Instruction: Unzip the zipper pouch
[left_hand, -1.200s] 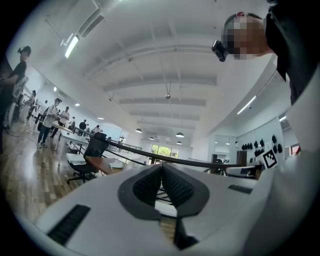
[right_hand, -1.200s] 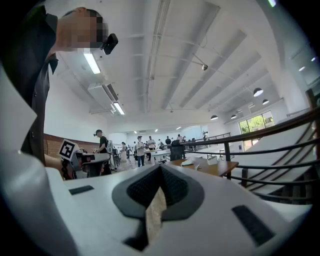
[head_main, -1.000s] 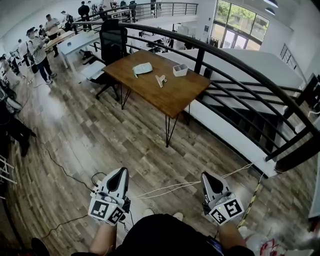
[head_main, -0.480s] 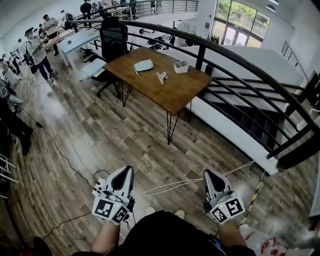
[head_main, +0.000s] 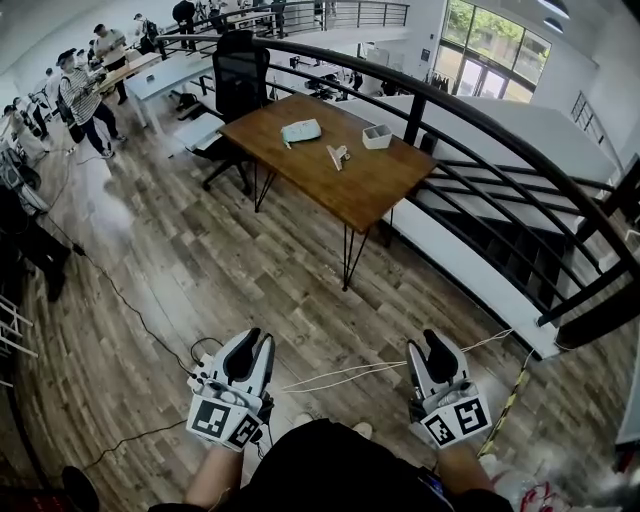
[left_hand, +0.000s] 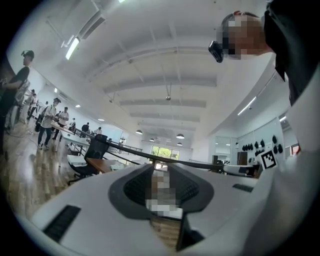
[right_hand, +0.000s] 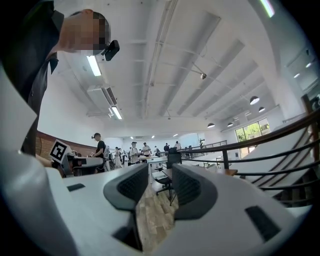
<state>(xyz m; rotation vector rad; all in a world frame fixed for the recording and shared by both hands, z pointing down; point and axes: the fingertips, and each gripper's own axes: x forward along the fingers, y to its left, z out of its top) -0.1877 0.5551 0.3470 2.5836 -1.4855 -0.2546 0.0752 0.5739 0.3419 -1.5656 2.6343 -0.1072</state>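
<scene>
The pale zipper pouch (head_main: 300, 130) lies on the far side of a brown wooden table (head_main: 350, 195), several steps ahead of me. Neither gripper is near it. My left gripper (head_main: 259, 343) is held low at the bottom left, pointing level at the table. Its jaws have just been opening and stand a little apart with nothing between them. My right gripper (head_main: 427, 346), at the bottom right, has also just been opening. Its gap is wider and holds nothing. In the left gripper view my left gripper (left_hand: 161, 186) shows a narrow slit, and in the right gripper view my right gripper (right_hand: 155, 190) shows floor through its gap.
On the table also lie a small light clip-like thing (head_main: 338, 155) and a white box (head_main: 377, 137). A black office chair (head_main: 240, 75) stands behind it. A black railing (head_main: 480, 130) runs along the right. Cables (head_main: 340, 372) cross the wood floor. People (head_main: 75, 95) stand at the back left.
Both grippers' jaws were shut together and now stand apart, the right wider than the left. The hands have stayed low in place. The table sits slightly further right in the head view.
</scene>
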